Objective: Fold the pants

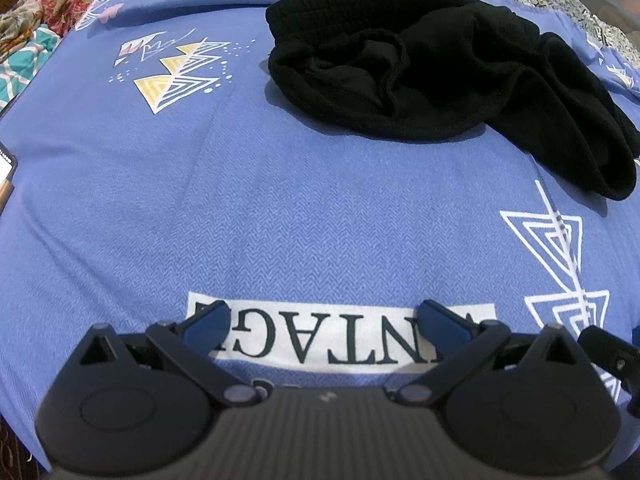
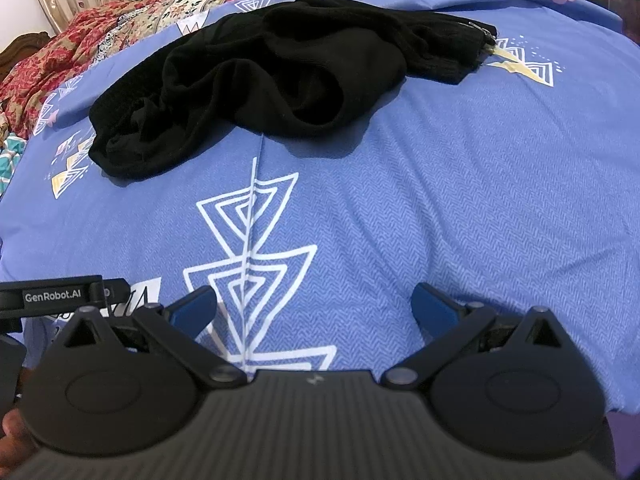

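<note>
Black pants [image 1: 432, 80] lie crumpled in a heap on the blue patterned bedsheet [image 1: 280, 208], toward the far side. In the right wrist view the same pants [image 2: 280, 76] sprawl from upper right to lower left. My left gripper [image 1: 326, 316] hovers open over the white "VINTAGE" print, well short of the pants, nothing between its blue fingers [image 1: 208, 322]. My right gripper [image 2: 314, 306] is also open, over a white triangle print, apart from the pants. The left gripper's body [image 2: 60, 296] shows at the left edge of the right wrist view.
A red floral cloth [image 2: 120, 20] lies bunched along the far edge of the bed, with a teal patterned cloth [image 1: 24, 60] at the left. A phone [image 1: 6, 164] rests at the sheet's left edge. Open sheet [image 2: 480, 184] lies between grippers and pants.
</note>
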Available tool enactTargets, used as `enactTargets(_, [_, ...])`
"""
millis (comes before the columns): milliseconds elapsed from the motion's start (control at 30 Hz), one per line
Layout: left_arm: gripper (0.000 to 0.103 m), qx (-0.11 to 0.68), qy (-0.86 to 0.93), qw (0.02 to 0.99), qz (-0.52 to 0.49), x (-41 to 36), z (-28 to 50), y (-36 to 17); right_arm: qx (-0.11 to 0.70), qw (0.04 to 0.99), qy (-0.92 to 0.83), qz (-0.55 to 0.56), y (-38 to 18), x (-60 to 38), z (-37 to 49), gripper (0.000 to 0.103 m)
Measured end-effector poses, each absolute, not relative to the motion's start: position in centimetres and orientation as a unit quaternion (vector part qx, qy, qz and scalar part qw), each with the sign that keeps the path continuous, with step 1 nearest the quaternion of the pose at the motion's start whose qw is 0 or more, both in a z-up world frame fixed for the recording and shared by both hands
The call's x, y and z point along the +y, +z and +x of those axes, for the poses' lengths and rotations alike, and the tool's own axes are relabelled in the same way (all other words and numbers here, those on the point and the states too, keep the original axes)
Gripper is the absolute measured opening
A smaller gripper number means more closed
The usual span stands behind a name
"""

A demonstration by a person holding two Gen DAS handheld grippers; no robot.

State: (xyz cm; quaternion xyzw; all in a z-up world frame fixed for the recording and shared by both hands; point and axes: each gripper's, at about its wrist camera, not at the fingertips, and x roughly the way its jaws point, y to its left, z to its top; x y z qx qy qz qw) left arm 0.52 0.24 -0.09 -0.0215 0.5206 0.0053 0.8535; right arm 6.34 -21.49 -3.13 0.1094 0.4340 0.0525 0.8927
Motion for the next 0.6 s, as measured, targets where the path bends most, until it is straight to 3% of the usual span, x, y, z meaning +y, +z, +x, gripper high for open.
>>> enactTargets(533, [0.103, 0.522, 0.005, 0.853, -0.019, 0.16, 0.69, -0.41, 0.422, 0.901, 0.059, 0.085, -2.84, -21.18, 6.22, 0.102])
enactTargets(600, [0.103, 0.514, 0.001, 0.858, -0.015, 0.15, 0.34, -0.39, 0.401, 0.910, 0.062, 0.086, -2.14, -21.52, 6.06, 0.078])
